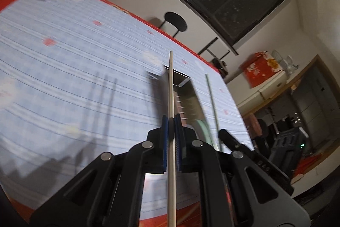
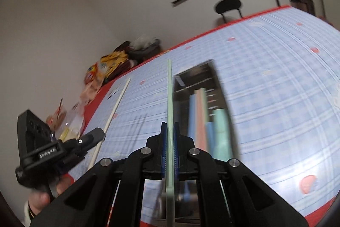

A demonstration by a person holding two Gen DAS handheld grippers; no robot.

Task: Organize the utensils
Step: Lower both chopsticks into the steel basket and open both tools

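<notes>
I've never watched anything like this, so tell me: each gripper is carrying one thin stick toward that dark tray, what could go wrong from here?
1. Each stick is pinched at one spot only: the cream chopstick in the left hand-held gripper and the green chopstick in the right hand-held gripper might swivel or slip.
2. The organizer tray is narrow and already holds utensils, so a long tip may catch its rim.

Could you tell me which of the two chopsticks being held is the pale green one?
The pale green chopstick is clamped in the right gripper; the left gripper holds a cream-white chopstick.
</notes>
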